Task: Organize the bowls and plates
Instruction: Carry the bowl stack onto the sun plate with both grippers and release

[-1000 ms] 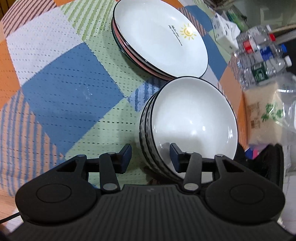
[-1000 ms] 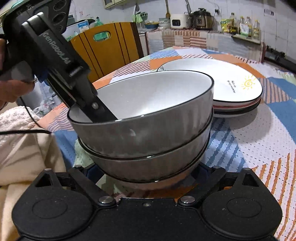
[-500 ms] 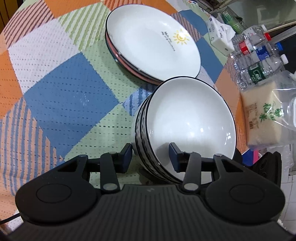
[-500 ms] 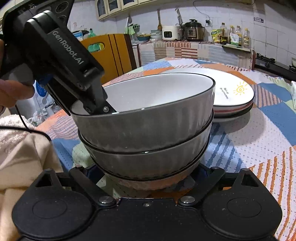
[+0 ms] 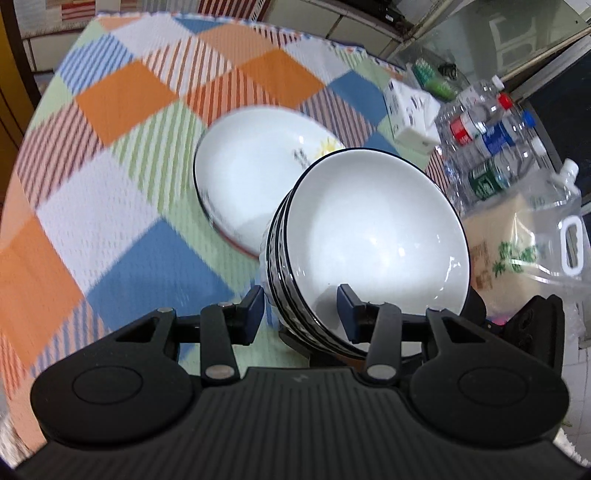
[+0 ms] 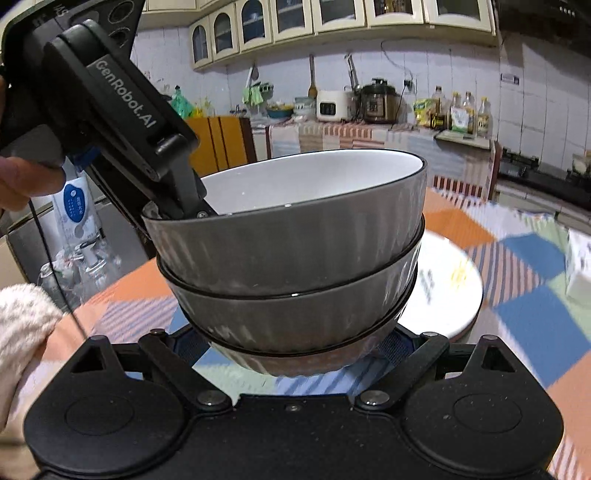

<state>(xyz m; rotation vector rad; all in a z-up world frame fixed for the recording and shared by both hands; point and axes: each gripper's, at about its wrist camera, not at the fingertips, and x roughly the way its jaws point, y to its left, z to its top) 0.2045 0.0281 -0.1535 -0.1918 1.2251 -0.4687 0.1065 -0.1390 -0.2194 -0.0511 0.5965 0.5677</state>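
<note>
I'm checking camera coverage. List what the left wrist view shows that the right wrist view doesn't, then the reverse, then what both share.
Left wrist only: the top bowl's whole white inside, water bottles and a clear bag beside the table.

Right wrist only: the bowls' grey ribbed outsides, kitchen counter with a rice cooker, wall cabinets.

Both: the bowl stack, the left hand-held gripper clamping its rim, the sun-print plate, the checked tablecloth.

Glossy glazed ceramic bowls with ribbed outsides; woven cloth tablecloth.
</note>
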